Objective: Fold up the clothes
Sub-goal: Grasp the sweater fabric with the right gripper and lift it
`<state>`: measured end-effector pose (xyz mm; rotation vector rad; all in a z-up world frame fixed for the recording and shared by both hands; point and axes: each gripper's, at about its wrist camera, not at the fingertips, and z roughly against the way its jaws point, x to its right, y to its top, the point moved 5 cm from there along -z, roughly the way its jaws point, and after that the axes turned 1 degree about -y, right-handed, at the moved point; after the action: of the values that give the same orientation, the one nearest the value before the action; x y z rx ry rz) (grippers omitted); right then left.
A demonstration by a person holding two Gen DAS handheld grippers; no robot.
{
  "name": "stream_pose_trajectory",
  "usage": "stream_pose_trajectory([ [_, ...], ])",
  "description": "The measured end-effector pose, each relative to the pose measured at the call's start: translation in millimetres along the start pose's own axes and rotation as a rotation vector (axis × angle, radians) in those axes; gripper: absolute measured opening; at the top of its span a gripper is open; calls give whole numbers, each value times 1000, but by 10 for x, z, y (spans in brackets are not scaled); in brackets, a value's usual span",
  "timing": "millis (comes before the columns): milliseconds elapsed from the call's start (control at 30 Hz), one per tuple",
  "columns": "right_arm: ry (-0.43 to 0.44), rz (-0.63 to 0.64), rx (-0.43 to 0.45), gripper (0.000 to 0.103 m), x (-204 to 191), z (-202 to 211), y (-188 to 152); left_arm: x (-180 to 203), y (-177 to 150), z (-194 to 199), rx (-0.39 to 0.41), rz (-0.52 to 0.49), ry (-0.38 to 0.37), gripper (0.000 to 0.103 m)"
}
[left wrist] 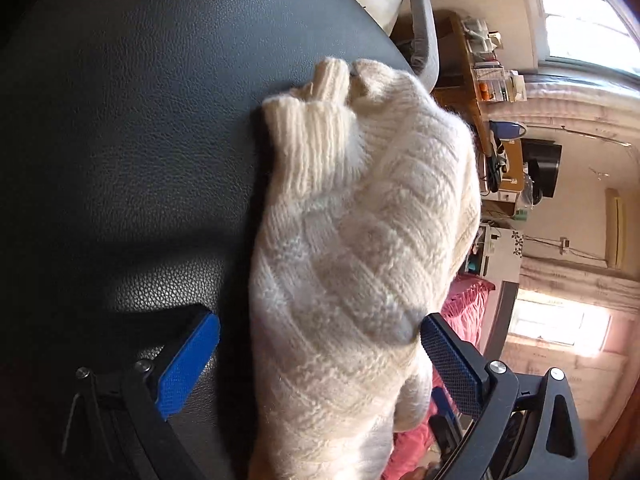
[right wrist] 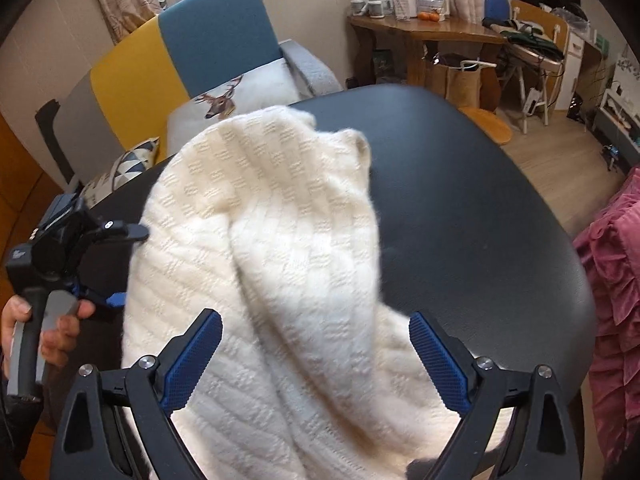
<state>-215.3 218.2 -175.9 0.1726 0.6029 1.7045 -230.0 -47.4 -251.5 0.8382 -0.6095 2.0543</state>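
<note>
A cream knitted sweater point(right wrist: 280, 240) lies bunched on the black leather table point(right wrist: 460, 208). In the left wrist view the sweater point(left wrist: 360, 240) shows a ribbed cuff at its far end, over the table point(left wrist: 140, 140). My left gripper point(left wrist: 320, 360) is open, its blue pads either side of the sweater's near part. My right gripper point(right wrist: 316, 360) is open too, with the sweater between its pads point(right wrist: 192, 364). The left gripper also shows in the right wrist view point(right wrist: 120, 264), held by a hand at the sweater's left edge.
An armchair in yellow and blue point(right wrist: 192, 52) with a deer cushion stands behind the table. A wooden desk point(right wrist: 424, 32) with jars stands at the back right. Pink ruffled fabric point(right wrist: 612, 272) hangs at the table's right side.
</note>
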Motion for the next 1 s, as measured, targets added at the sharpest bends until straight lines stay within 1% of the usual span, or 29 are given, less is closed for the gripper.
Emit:
stream_pose_trajectory([
  [33, 21, 7, -16, 93, 2, -21, 17, 8, -10, -7, -3, -2, 0, 101],
  [100, 2, 41, -45, 92, 8, -97, 31, 31, -22, -29, -11, -1, -3, 101],
  [133, -15, 75, -70, 87, -3, -161, 17, 42, -27, -40, -14, -1, -4, 101],
  [167, -34, 112, -97, 74, -16, -230, 0, 53, -33, -51, -18, 0, -5, 101],
  [200, -68, 132, -123, 67, -5, -302, -24, 66, -47, -62, -20, -5, -6, 101],
  [233, -68, 136, -146, 57, -1, -355, -54, 83, -64, -79, -25, -15, -7, 101],
  [267, -60, 139, -168, 41, 1, -404, -84, 105, -70, -104, -34, -22, -10, 98],
  [333, -61, 151, -150, 29, -12, -407, -104, 137, -101, -141, -53, -43, 0, 89],
  [367, -63, 162, -144, 24, -30, -405, -117, 160, -116, -158, -61, -61, 12, 79],
  [400, -66, 174, -141, 22, -50, -404, -133, 187, -128, -173, -63, -89, 33, 69],
  [433, -68, 186, -137, 22, -69, -403, -148, 204, -139, -183, -64, -116, 51, 64],
  [467, -68, 201, -141, 22, -93, -417, -172, 215, -145, -192, -64, -134, 58, 57],
  [500, -68, 215, -147, 24, -118, -435, -197, 217, -154, -196, -66, -145, 57, 51],
  [567, -69, 230, -156, 31, -157, -453, -243, 187, -168, -187, -74, -130, 33, 51],
  [633, -107, 291, -156, 31, -235, -459, -290, 145, -177, -173, -84, -108, 13, 51],
  [667, -128, 324, -155, 33, -276, -461, -313, 108, -181, -161, -90, -95, 11, 51],
  [733, -153, 364, -172, 41, -351, -483, -370, 41, -192, -148, -110, -67, 10, 53],
  [767, -165, 368, -173, 41, -365, -485, -384, 29, -196, -154, -127, -53, 15, 55],
  [800, -176, 370, -171, 41, -377, -484, -395, 29, -196, -149, -127, -47, 23, 56],
  [833, -188, 372, -169, 41, -388, -483, -406, 46, -198, -132, -123, -59, 29, 56],
  [867, -199, 374, -168, 42, -400, -482, -417, 82, -207, -95, -108, -97, 36, 52],
  [900, -210, 376, -166, 41, -411, -481, -428, 125, -219, -43, -81, -140, 52, 41],
  [933, -207, 344, -176, 39, -396, -470, -412, 182, -229, 18, -47, -185, 68, 34],
  [967, -203, 313, -171, 32, -383, -447, -388, 236, -238, 64, -21, -222, 75, 22],
  [1000, -201, 291, -156, 29, -372, -419, -378, 291, -254, 114, 4, -257, 75, 16],
])
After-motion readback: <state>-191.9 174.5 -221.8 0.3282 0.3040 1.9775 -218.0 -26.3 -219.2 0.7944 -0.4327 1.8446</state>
